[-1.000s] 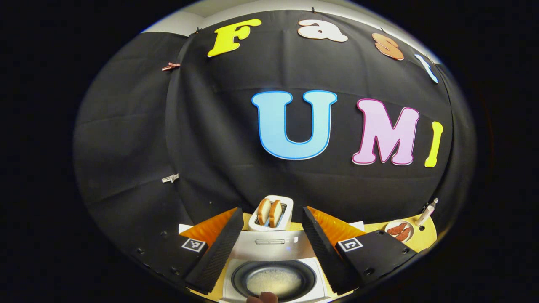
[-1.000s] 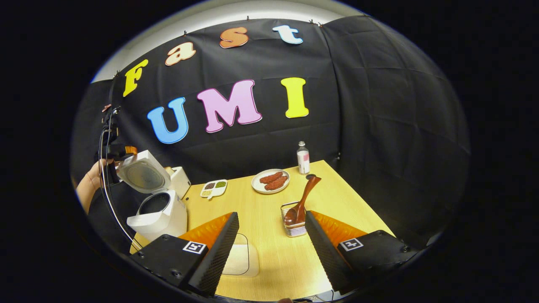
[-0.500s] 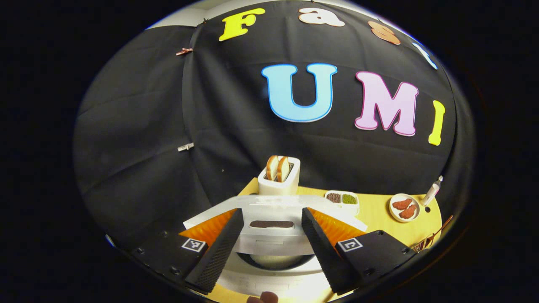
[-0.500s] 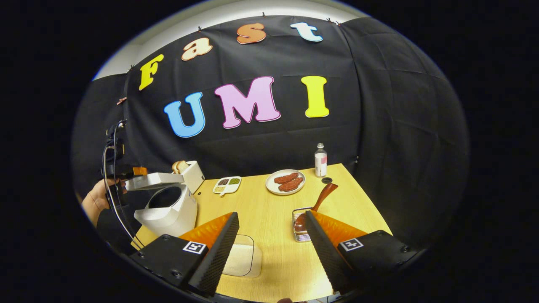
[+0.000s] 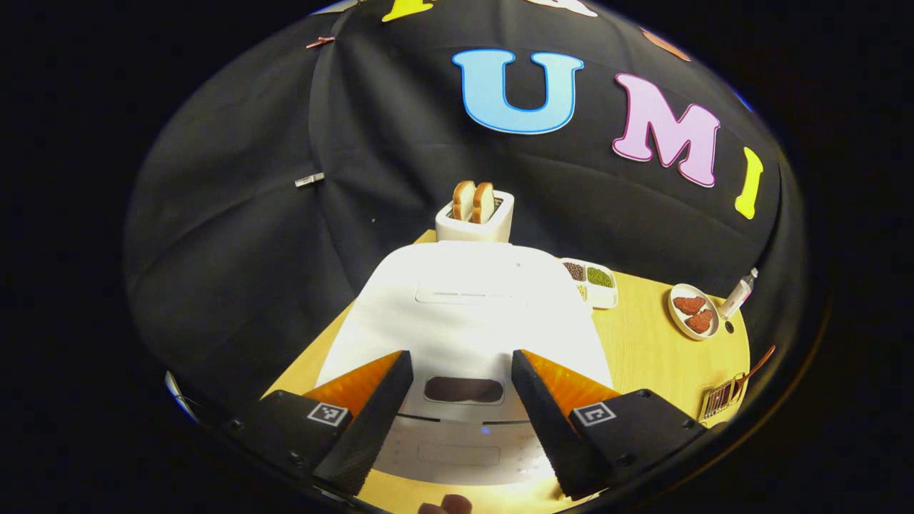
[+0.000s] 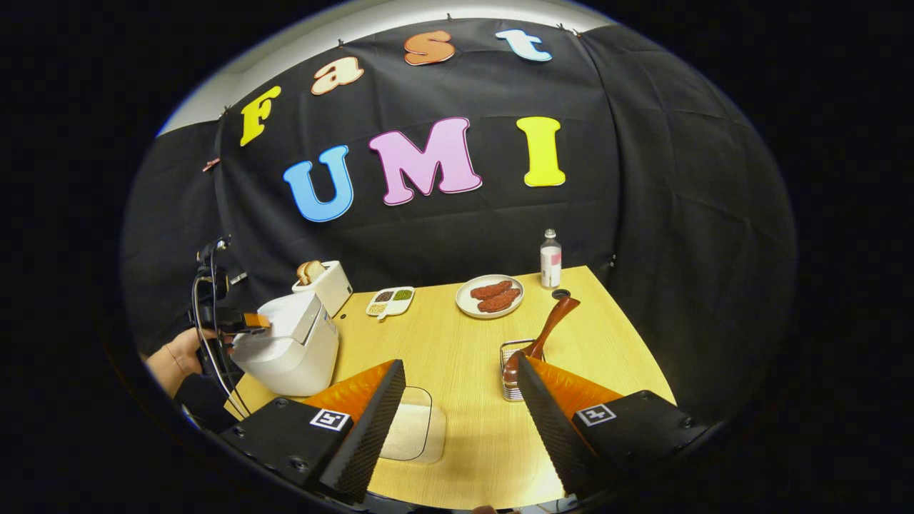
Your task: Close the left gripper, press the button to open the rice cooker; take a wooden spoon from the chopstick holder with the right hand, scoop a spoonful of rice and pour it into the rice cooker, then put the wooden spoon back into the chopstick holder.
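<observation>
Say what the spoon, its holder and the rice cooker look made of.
Spoon: wood, going by its reddish-brown, glossy, probably varnished surface. Holder: seemingly thin metal wire, an open silvery grid. Rice cooker: likely plastic, with a smooth, matte white shell.

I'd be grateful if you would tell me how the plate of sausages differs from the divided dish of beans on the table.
The plate of sausages is round and undivided; the divided dish of beans is squarish with separate compartments. The plate holds reddish-brown pieces, the dish dark, green and pale grains. The plate looks larger and lies nearer the bottle; the dish nearer the toaster. Both are white and lie flat.
</observation>
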